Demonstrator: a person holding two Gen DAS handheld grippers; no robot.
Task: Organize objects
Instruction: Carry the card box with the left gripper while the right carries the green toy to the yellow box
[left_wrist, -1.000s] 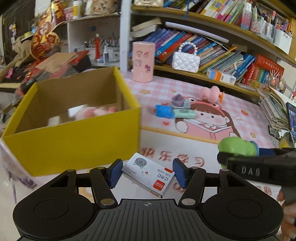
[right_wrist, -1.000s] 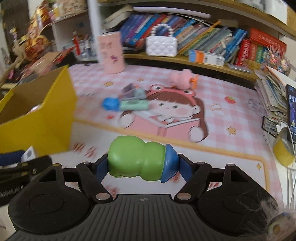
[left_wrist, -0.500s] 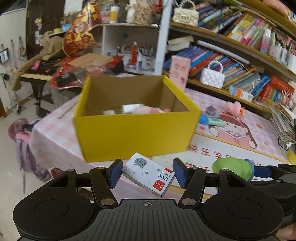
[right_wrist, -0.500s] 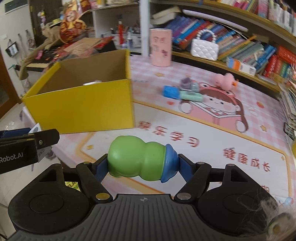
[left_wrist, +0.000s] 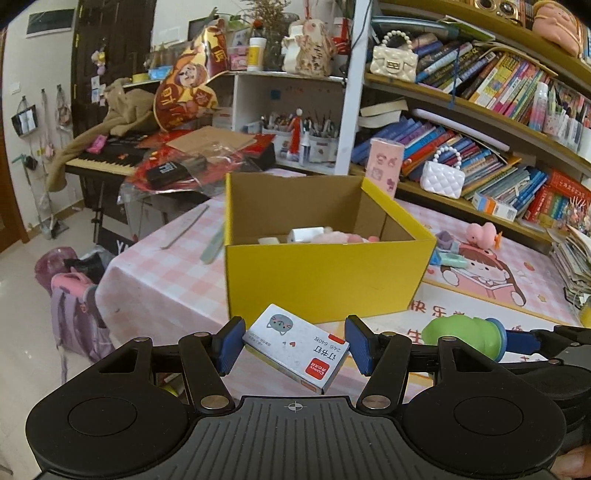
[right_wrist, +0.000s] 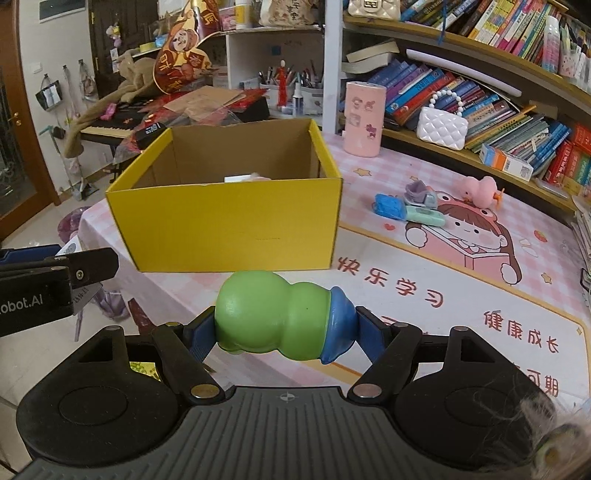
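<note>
Presently the left gripper (left_wrist: 294, 345) has its jaws clenched on a small white staple box (left_wrist: 295, 347) with a grey cat face and a red label, held tilted with its red end dipping toward 5 o'clock. Beyond it, at 12 o'clock in the left wrist view, the open yellow cardboard box (left_wrist: 321, 277) stands on the pink checked counter (left_wrist: 162, 273), with a white item (left_wrist: 304, 234) and a pink soft thing (left_wrist: 343, 238) lying inside. The right gripper (right_wrist: 284, 328) grasps a green gourd-shaped toy (right_wrist: 269, 314) with a blue cap, held lengthwise between the jaws, cap toward 3 o'clock; in the left wrist view the same toy appears at 3 o'clock, just beside the staple box. In the right wrist view the yellow box sits at 11 o'clock, while a blue block (right_wrist: 389, 206), a mint-green case (right_wrist: 424, 216), a purple piece (right_wrist: 417, 192) and a pink duck toy (right_wrist: 480, 190) lie on the mat at 1 o'clock, well apart from the box. A pink cylinder (right_wrist: 364, 118) stands upright beyond the box's far right corner.
</note>
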